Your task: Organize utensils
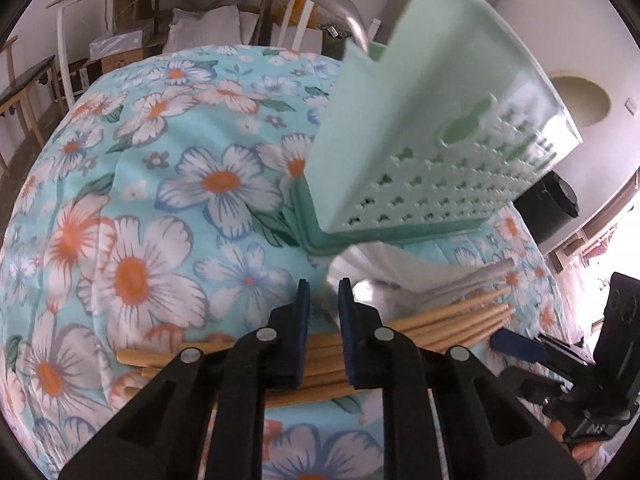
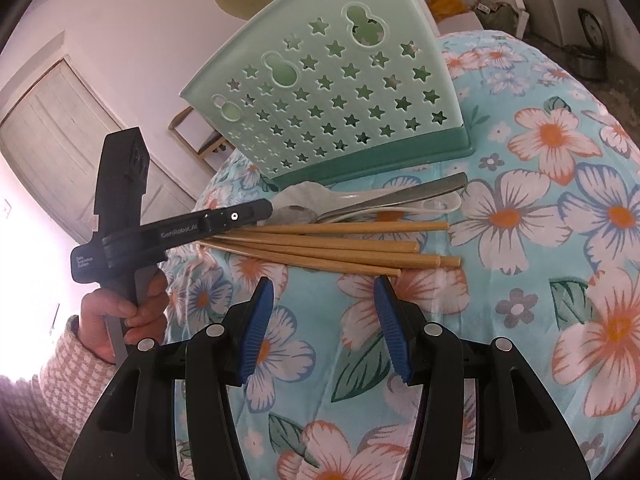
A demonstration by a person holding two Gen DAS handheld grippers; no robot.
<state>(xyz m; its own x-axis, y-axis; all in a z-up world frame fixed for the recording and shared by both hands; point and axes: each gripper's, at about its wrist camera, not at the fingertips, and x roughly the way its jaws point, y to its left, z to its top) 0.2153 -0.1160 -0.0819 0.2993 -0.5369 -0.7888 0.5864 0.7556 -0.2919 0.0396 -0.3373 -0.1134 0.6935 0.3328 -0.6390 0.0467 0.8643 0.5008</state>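
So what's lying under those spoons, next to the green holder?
The spoons, one white and one metal, lie on the flowered tablecloth beside the wooden chopsticks. The left tongs cover the spoon bowls, so anything beneath those stays hidden.

We count five wooden chopsticks (image 2: 332, 246) just ahead of the right tongs (image 2: 324, 328), two spoons behind them, one white (image 2: 400, 200) and one metal (image 2: 420, 188), and one green holder (image 2: 332, 92) beyond.

left gripper (image 2: 267, 210): black body, white lettering, silver screw | right gripper (image 2: 324, 320): black arms, ribbed blue pads, silver rivets | sleeve (image 2: 60, 364) at 8 o'clock: pink-white checked knit
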